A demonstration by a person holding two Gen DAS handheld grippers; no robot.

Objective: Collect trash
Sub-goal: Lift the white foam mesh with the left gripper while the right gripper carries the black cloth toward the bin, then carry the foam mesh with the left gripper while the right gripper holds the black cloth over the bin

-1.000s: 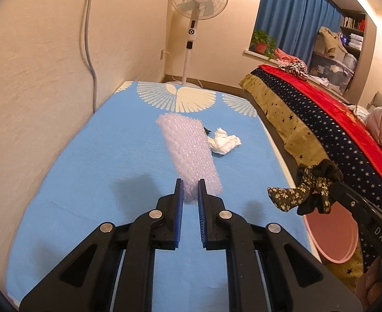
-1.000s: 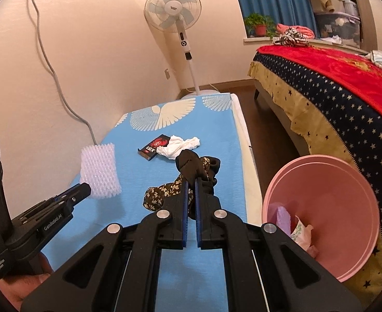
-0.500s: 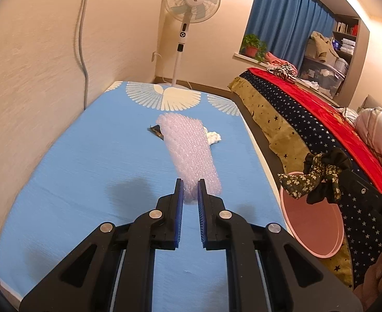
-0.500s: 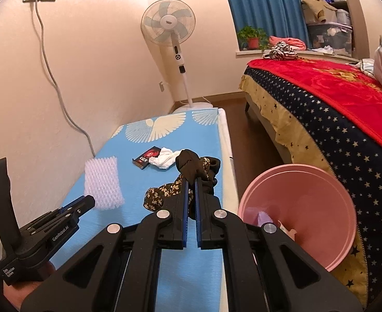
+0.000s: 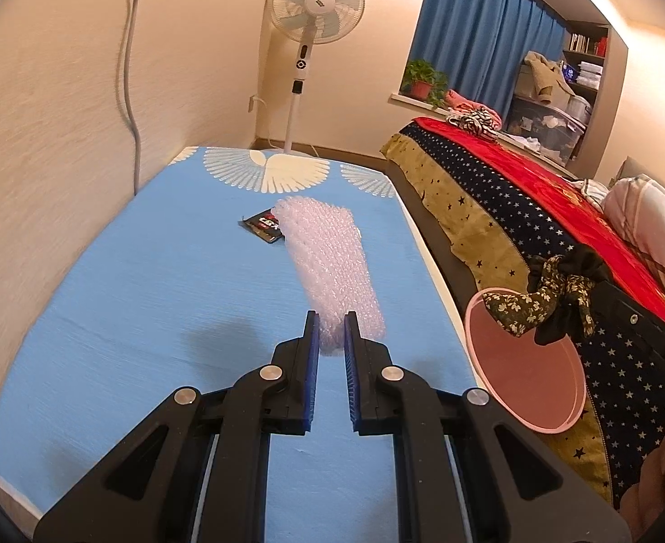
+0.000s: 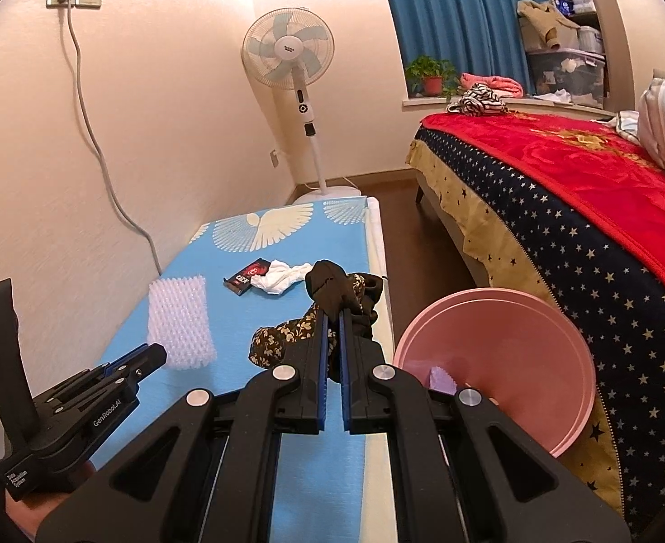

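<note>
My left gripper is shut on the near end of a white bubble-wrap sheet, held up above the blue mattress. From the right wrist view the same sheet hangs off the left gripper. My right gripper is shut on a black floral fabric piece, close to the pink bin's left rim; that fabric hangs over the pink bin in the left wrist view. A black-and-red wrapper and a crumpled white tissue lie on the mattress. Inside the bin sits some trash.
A standing fan is at the mattress's far end. A bed with a red and star-patterned cover runs along the right, behind the bin. A wall with a grey cable borders the mattress on the left.
Both grippers have drifted right with their loads. The fabric now hangs above the pink bin in the left wrist view. The bubble wrap now hides the tissue there and the wrapper shows beside it.
</note>
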